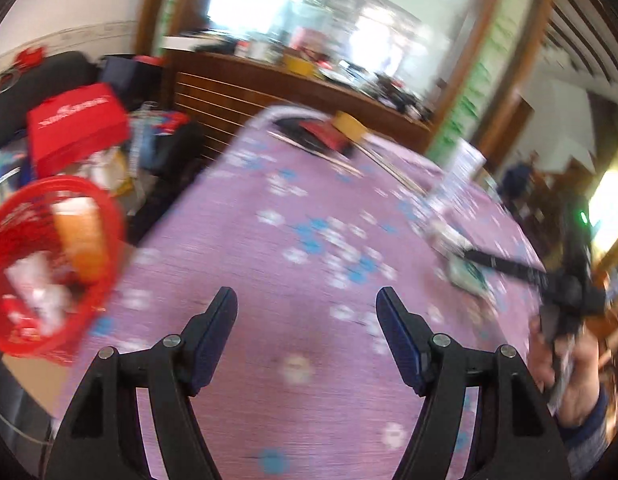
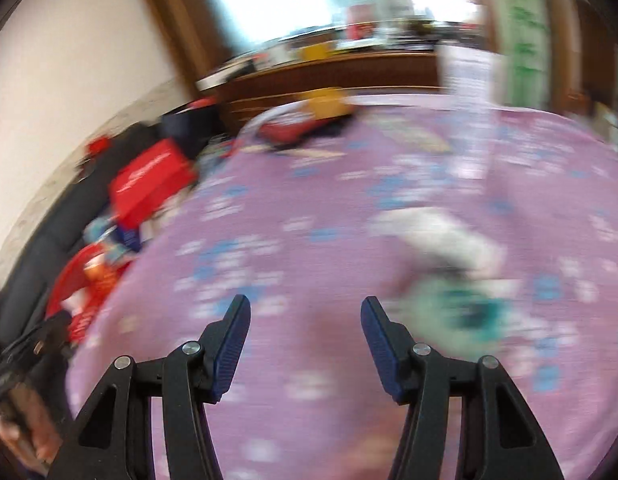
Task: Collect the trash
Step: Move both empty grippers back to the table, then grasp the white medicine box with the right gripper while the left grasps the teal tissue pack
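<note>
Fingers of both grippers gape over the purple floral tablecloth (image 1: 293, 208).

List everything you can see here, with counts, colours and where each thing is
tablecloth: one, purple with blue and white flowers, covering the table
bin: one, red mesh, off the table's left edge, trash inside
box: one, red, behind the bin
wrapper: one, teal and white, blurred, on the cloth at right
yellow item: one, table's far end
left gripper: open, empty
right gripper: open, empty, left of the wrapper
</note>
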Available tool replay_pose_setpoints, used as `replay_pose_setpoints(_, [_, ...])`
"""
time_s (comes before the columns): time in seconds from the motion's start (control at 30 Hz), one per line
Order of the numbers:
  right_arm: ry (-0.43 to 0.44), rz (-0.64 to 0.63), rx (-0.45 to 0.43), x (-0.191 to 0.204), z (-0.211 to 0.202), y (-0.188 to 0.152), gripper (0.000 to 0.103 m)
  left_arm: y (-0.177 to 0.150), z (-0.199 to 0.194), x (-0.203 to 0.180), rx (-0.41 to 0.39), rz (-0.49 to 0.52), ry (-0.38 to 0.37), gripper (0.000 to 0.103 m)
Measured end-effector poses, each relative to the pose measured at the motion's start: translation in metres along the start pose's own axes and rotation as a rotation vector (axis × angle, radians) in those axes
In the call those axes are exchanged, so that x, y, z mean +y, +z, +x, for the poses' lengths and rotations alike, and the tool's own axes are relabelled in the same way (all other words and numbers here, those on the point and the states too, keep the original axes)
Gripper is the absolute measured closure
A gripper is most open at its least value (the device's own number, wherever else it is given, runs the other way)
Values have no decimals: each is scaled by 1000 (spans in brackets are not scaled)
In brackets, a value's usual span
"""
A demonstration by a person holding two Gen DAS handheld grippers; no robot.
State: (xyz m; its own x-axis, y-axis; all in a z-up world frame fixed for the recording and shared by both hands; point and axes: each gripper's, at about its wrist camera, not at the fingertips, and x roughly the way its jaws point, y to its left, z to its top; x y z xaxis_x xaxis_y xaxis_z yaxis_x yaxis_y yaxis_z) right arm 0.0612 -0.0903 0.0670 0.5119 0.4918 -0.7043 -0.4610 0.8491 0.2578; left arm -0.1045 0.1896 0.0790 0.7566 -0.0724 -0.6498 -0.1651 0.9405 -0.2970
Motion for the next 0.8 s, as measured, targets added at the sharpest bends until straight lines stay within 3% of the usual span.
replay_pose_setpoints(0.1, [-56,15,3,-48,-2,10,41,-7,19,-34,44,61,-28,32])
replay_pose_setpoints(0.2, [-83,-26,28,-69,8,21,41,-14,36,-61,93,108,-55,32])
replay_pose_setpoints(0.37, [-101,-177,83,-63,46,40,33,-19,47,-82,121,163,-56,32])
replay_pose_setpoints(0.47, [-196,-300,107,-51,69,43,30,-21,48,-82,130,166,-54,32])
replay_pose_setpoints(0.5, [-221,-328,117,-51,74,44,32,-22,49,-82,135,167,-52,32])
replay_pose_setpoints(0.53, [-231,-338,132,-53,78,45,43,-22,50,-80,139,167,-50,32])
replay_pose_setpoints(0.63, [-268,-363,173,-62,85,46,46,-22,56,-78,152,165,-50,32])
replay_pose_setpoints(0.67, [-286,-360,179,-67,87,45,53,-22,57,-78,154,162,-53,32])
replay_pose_setpoints(0.8, [-277,-260,171,-86,81,38,63,-23,60,-78,159,153,-65,32])
